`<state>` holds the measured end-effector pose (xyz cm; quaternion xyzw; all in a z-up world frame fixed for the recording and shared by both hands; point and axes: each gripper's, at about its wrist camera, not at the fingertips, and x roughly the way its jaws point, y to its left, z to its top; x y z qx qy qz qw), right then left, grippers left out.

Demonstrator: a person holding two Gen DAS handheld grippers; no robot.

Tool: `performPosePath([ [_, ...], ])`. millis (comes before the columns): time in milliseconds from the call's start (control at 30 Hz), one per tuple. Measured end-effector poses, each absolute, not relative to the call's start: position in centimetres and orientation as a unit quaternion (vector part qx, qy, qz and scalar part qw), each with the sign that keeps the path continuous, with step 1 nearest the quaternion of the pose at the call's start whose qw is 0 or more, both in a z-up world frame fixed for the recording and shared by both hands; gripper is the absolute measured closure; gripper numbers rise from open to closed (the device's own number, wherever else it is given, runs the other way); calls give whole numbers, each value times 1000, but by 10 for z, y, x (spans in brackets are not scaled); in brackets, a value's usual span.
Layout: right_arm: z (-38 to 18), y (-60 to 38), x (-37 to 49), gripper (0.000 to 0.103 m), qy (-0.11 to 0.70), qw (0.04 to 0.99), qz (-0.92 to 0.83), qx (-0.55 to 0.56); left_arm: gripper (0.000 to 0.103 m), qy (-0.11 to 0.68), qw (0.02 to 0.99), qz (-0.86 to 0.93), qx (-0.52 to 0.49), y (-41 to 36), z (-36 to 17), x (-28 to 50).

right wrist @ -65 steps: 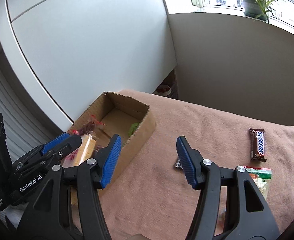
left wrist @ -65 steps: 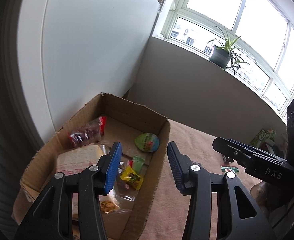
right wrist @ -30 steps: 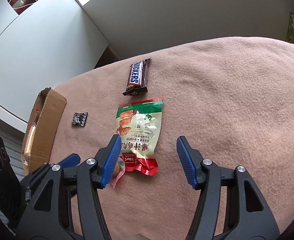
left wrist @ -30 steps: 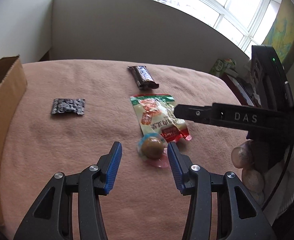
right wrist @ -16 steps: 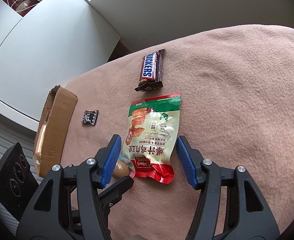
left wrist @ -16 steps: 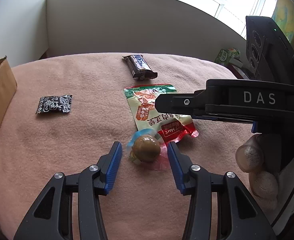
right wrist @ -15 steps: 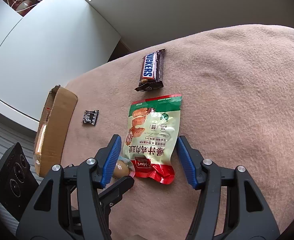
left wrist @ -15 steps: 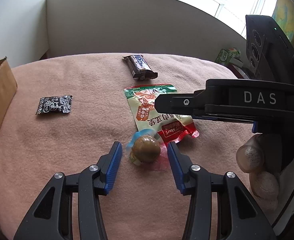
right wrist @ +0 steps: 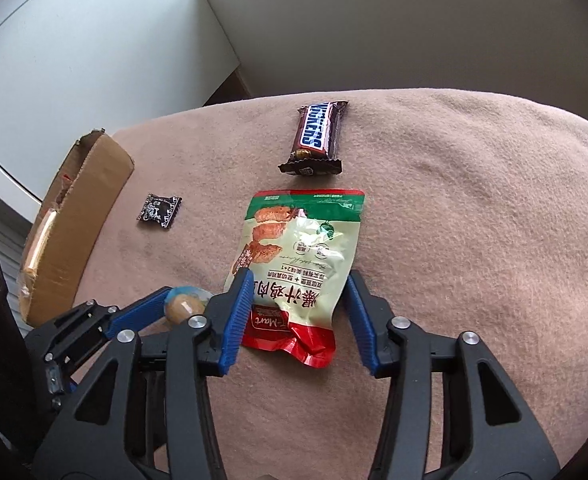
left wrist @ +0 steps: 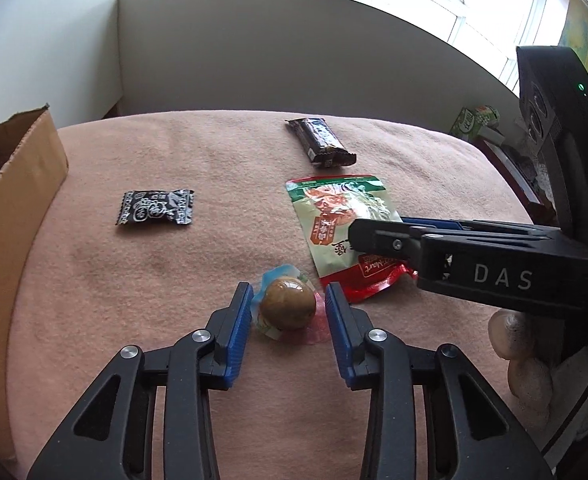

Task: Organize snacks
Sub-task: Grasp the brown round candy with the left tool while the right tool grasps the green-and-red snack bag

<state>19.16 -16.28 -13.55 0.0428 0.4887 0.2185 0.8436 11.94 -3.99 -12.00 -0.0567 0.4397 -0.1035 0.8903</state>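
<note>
A: What step is this?

B: A double pick-up, I'd judge. The cardboard box (right wrist: 74, 224) sits at the left edge of the blanket-covered tabletop (right wrist: 474, 208), with some snacks already inside, though I can't make out which from here. Four snacks are left out on the blanket.

A: Start with the biggest.

B: The green-and-red chicken snack pouch (right wrist: 298, 264) lies flat in the middle. The right gripper (right wrist: 298, 312) straddles its lower end, fingers closing with the pouch between them; the pads look just at its edges, not yet pinching. Next, the Snickers bar (right wrist: 318, 136) lies just beyond the pouch's top, untouched.

A: And the left side?

B: The left gripper (left wrist: 288, 312) is closing around the wrapped braised egg (left wrist: 288, 308), which sits between its fingers just beside the pouch's red corner. A sliver of gap shows on each side, so no grip yet.

A: Smallest?

B: The small black candy packet (left wrist: 156, 207), lying alone between the egg and the box.

A: What does the next move call for?

B: Finishing both closures, then lifting and carrying leftward to the box. The two grippers are very near each other, so they could bump; the pouch is thin and slack and may slip or fold. The box wall must be cleared.
</note>
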Motion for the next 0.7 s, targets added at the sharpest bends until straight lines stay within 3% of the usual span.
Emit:
performPosePath([
  [233, -132, -166, 190, 74, 479, 840, 242, 79, 68, 438, 890, -109, -67, -36, -122, 120],
  [300, -129, -171, 190, 88, 477, 836, 251, 102, 69, 437, 890, -113, -71, -34, -121, 117],
  [700, -118, -163, 186, 91, 483, 818, 294, 106, 73, 435, 888, -118, -90, -27, -119, 115],
])
